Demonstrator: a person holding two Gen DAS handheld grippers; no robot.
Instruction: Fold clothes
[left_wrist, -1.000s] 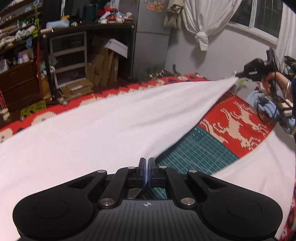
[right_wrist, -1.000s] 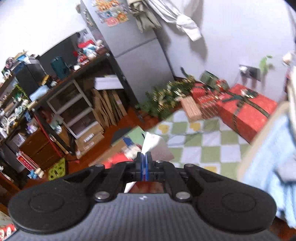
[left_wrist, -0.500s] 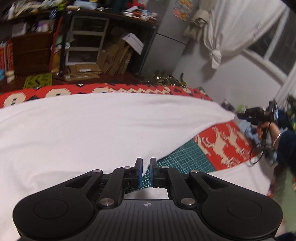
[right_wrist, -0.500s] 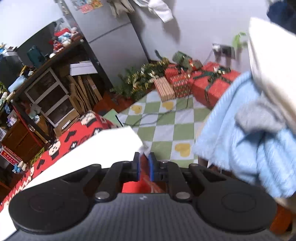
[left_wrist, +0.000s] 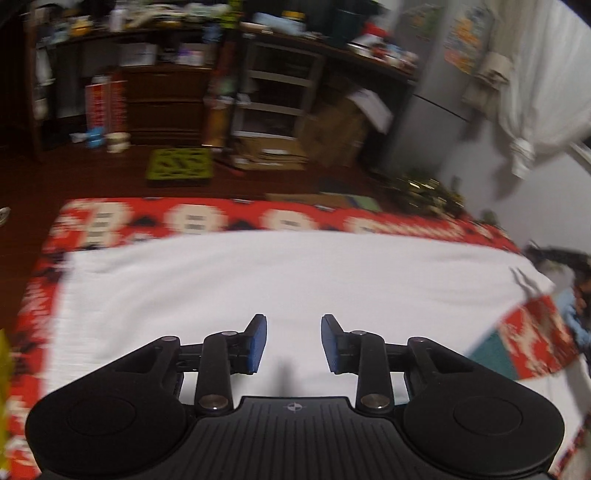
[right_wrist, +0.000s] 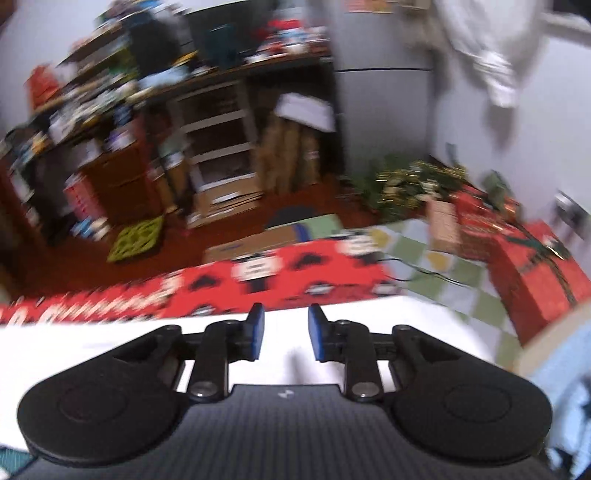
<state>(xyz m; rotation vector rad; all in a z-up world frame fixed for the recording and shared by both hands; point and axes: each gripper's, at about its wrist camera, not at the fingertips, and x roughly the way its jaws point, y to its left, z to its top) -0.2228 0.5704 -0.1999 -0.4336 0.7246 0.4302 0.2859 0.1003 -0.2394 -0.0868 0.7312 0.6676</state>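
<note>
A white garment (left_wrist: 280, 280) lies spread flat on the red patterned cloth (left_wrist: 192, 219) of the table. My left gripper (left_wrist: 293, 343) hovers over its near part, jaws opening, with nothing between the blue pads (left_wrist: 257, 345). In the right wrist view the same white garment (right_wrist: 402, 325) fills the lower middle. My right gripper (right_wrist: 284, 332) is above its far edge, jaws opening and holding nothing. At the right edge of the left wrist view the right gripper (left_wrist: 554, 254) shows as a dark blur by the garment's corner.
A green cutting mat (left_wrist: 491, 356) peeks out under the garment at the right. A light blue cloth (right_wrist: 565, 376) lies at the right. Red gift boxes (right_wrist: 532, 269), a green checked floor mat (right_wrist: 432, 251), cluttered shelves (right_wrist: 218, 144) and a grey fridge (right_wrist: 384, 92) stand beyond the table.
Both grippers were shut on the garment's lifted edge; now both have let go and spread apart. The garment has dropped flat, folded over the table. Both cameras swung sideways.
</note>
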